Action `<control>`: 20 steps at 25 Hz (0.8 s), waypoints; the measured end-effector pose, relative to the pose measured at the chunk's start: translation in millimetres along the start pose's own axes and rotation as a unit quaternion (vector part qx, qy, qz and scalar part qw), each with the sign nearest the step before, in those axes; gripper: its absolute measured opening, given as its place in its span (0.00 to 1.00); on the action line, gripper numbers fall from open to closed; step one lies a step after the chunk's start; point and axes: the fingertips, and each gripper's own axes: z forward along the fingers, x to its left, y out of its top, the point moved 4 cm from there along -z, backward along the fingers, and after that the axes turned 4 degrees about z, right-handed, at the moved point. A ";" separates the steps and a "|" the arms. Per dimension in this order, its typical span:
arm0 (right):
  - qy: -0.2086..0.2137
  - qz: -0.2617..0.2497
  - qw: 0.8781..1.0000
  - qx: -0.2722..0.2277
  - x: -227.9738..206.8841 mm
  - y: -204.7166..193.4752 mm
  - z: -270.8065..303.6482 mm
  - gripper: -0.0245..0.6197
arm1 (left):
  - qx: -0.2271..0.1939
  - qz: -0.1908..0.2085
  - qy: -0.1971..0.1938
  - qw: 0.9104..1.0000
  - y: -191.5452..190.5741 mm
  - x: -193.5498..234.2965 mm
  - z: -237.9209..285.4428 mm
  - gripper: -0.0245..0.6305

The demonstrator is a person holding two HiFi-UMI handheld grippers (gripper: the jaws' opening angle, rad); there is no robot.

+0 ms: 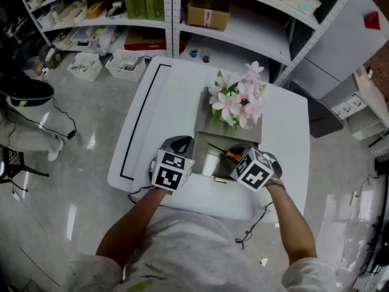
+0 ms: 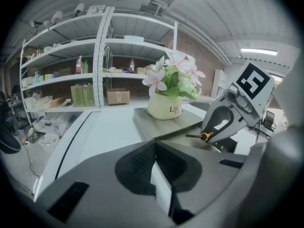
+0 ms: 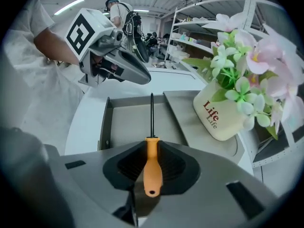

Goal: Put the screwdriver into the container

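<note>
An orange-handled screwdriver (image 3: 152, 163) is clamped in my right gripper (image 3: 152, 148), its dark shaft pointing forward over the open grey container (image 3: 133, 122). In the head view the screwdriver (image 1: 229, 154) hangs over the container (image 1: 214, 143) near the table's front, with the right gripper (image 1: 238, 158) shut on it. My left gripper (image 1: 177, 145) stands at the container's left side, jaws together with nothing held. From the left gripper view the right gripper (image 2: 214, 129) and screwdriver (image 2: 204, 137) show at the right. The left gripper (image 3: 142, 77) hovers past the container's far corner.
A cream pot of pink flowers (image 1: 237, 102) stands on the grey box top (image 1: 205, 111) behind the open part. The white table (image 1: 164, 102) has a black line along its left. Metal shelves (image 1: 176, 17) with boxes and floor bins (image 1: 124, 64) lie beyond.
</note>
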 end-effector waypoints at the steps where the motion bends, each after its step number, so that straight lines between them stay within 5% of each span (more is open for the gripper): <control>1: 0.006 -0.007 1.000 0.003 -0.1 -0.5 2.4 0.15 | 0.000 -0.002 0.004 1.000 -0.3 0.4 0.1 0.04; 20: 0.082 -0.061 0.994 0.048 1.2 0.5 32.6 0.16 | 0.007 -0.030 0.055 0.998 -6.7 9.1 -4.7 0.04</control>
